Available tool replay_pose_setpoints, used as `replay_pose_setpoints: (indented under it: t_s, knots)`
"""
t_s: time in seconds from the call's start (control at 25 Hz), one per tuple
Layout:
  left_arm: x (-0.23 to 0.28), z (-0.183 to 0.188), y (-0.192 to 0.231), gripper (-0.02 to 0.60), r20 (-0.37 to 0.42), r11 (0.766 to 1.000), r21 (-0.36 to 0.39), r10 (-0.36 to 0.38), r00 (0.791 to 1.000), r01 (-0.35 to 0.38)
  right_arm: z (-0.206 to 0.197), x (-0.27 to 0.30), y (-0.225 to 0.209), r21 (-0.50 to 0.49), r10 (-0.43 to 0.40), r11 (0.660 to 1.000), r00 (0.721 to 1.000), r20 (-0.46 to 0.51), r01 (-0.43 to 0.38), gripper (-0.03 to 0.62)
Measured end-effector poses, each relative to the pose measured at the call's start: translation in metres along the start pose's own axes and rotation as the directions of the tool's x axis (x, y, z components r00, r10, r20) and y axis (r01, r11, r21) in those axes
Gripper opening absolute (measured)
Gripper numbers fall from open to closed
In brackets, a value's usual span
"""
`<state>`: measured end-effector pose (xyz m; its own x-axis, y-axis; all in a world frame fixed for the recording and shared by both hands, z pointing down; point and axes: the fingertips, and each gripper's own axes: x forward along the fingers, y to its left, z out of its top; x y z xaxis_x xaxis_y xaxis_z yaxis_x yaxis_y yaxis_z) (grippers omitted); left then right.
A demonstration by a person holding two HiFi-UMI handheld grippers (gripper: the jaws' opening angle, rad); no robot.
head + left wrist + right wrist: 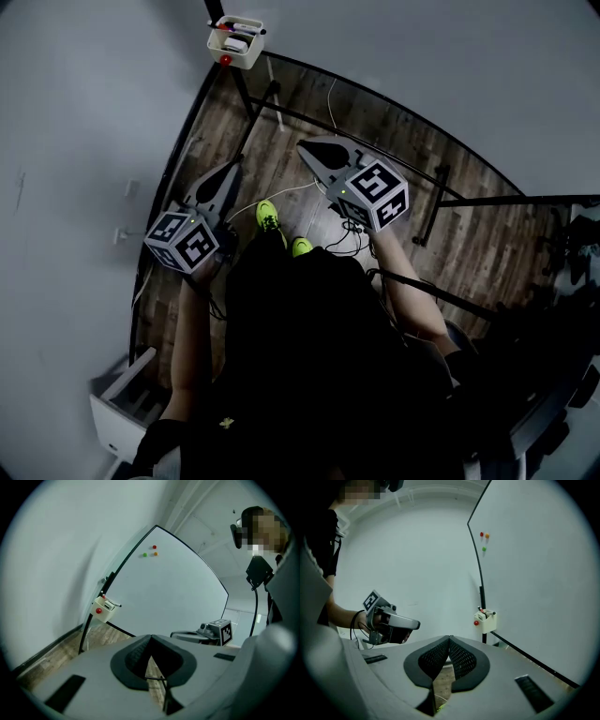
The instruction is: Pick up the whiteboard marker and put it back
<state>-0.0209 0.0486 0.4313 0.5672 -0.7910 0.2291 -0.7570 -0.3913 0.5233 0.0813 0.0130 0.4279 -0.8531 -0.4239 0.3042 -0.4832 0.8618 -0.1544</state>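
Jaws of left gripper [151,638] and right gripper [449,639] are closed and empty; both hang well apart from marker box [235,42] on whiteboard [534,573].

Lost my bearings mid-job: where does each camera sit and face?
Head view: on the person's head, looking steeply down at floor, torso, forearms, left gripper, right gripper.
Left gripper view: on that gripper, facing whiteboard and marker holder; shows its shut jaws, right gripper.
Right gripper view: likewise facing the whiteboard; shows its shut jaws, left gripper, forearm.
All three share the marker holder.
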Motion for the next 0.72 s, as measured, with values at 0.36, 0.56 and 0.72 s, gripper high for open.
replay_pose_setpoints:
  t_s: [0.36,0.56,0.72]
  knots:
    - [-0.006,-0.007,-0.036,0.032,0.027,0.999,0.036,0.013,1.000,-0.014,0.003,-0.020,0.020,-0.035,0.058,0.998,0.998,0.032,-0.057,-0.002]
    - [-0.001,-0.010,-0.045,0.032,0.026,0.999,0.045,-0.002,1.000,0.000,0.011,-0.017,0.027,-0.059,0.088,0.995,0.995,0.048,-0.085,-0.002]
    - [0.000,-0.008,-0.040,0.032,0.023,0.999,0.044,-0.006,1.000,0.005,0.018,-0.005,0.029,-0.092,0.087,0.992,0.995,0.049,-0.082,-0.003]
